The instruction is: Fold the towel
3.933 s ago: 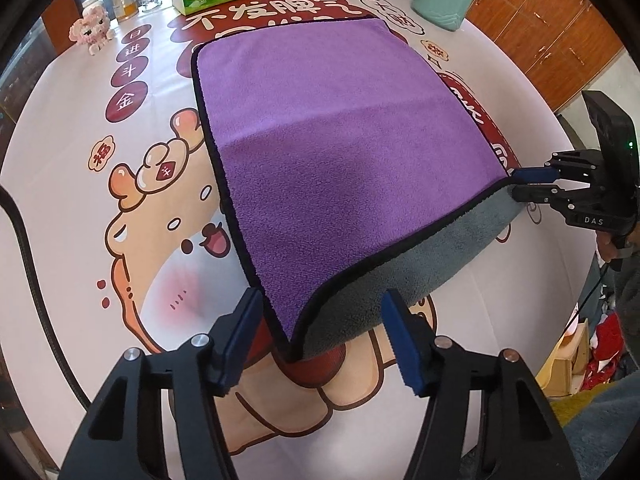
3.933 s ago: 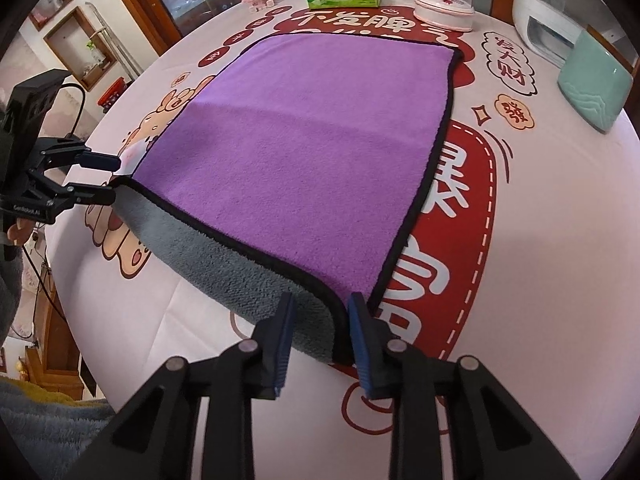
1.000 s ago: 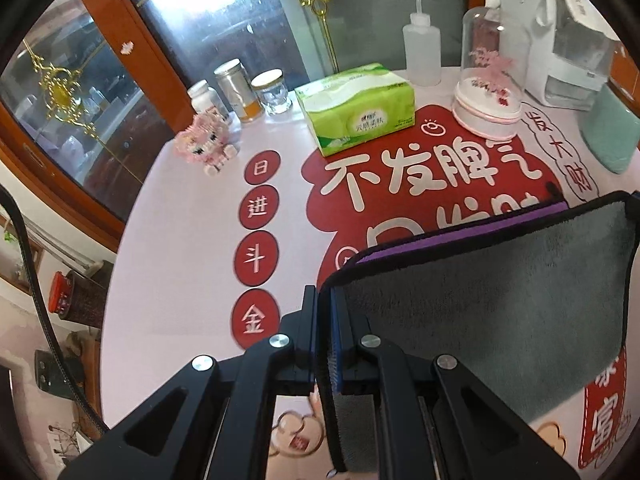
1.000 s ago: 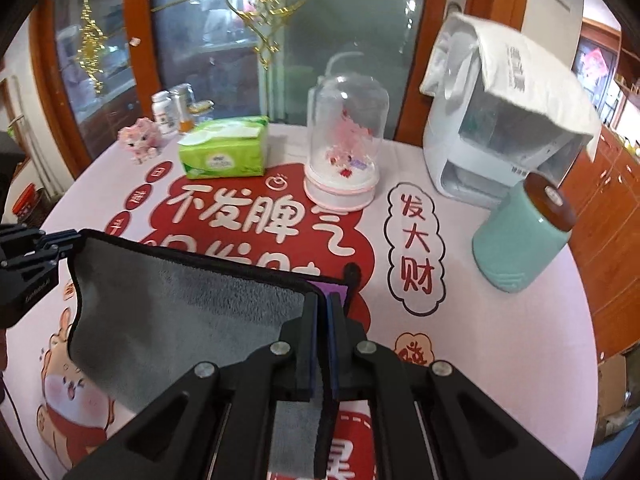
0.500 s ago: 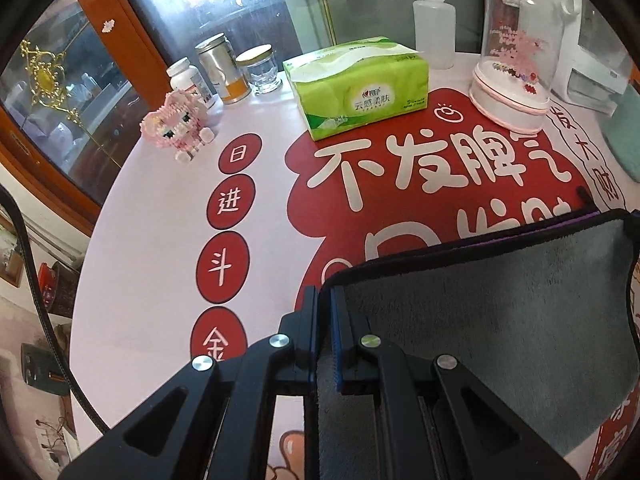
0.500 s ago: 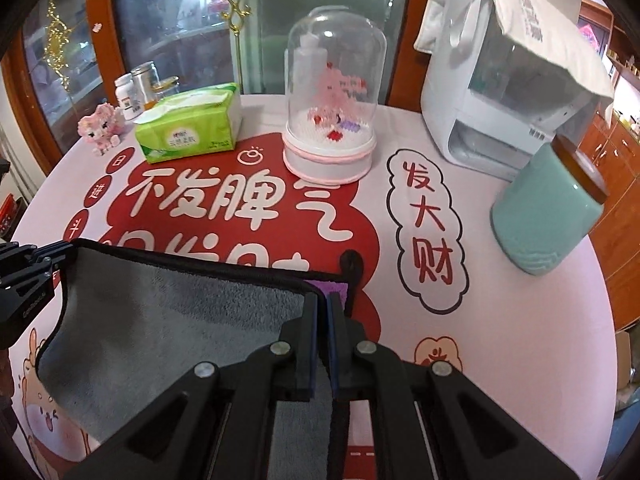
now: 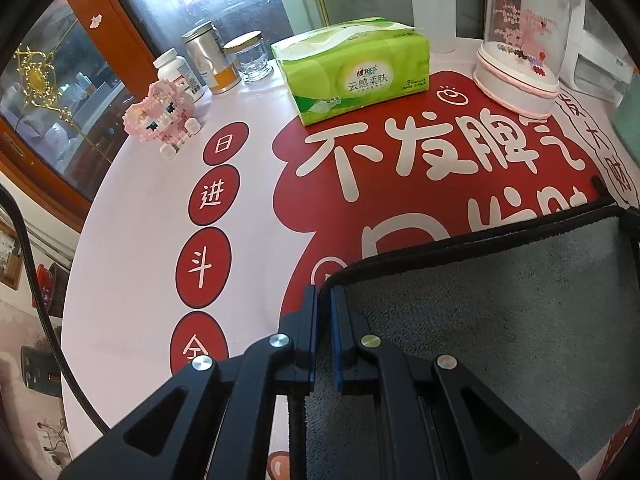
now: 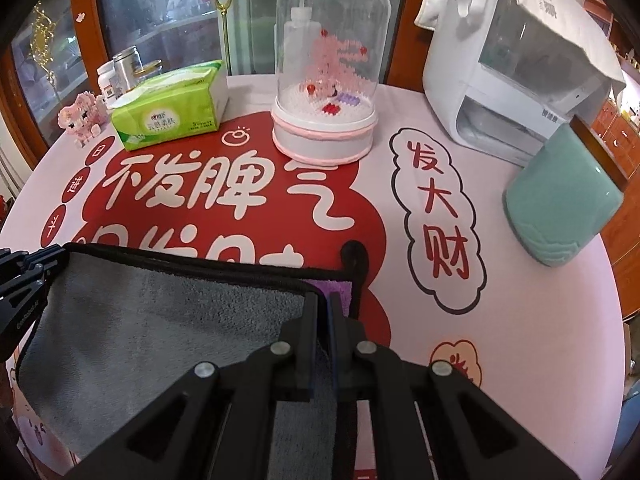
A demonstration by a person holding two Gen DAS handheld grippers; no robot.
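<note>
The towel (image 7: 500, 320) is grey on its upturned side with a black hem, folded over its purple side. A strip of purple (image 8: 332, 289) shows at the far right corner, beside a black hanging loop (image 8: 354, 256). My left gripper (image 7: 324, 294) is shut on the towel's left corner. My right gripper (image 8: 323, 300) is shut on the towel's right corner. The towel (image 8: 160, 320) spans between them, low over the table. The left gripper (image 8: 24, 272) shows at the left edge of the right wrist view.
Behind the towel on the printed tablecloth (image 7: 140, 240) stand a green tissue pack (image 7: 356, 68), a glass dome ornament (image 8: 326, 76), a pink brick figure (image 7: 162, 118), jars (image 7: 208, 60), a squeeze bottle (image 7: 434, 4), a white appliance (image 8: 512, 72) and a teal canister (image 8: 560, 200).
Both grippers have carried the held towel edge farther toward the back of the table and lower. The grey side now covers nearly all the purple layer.
</note>
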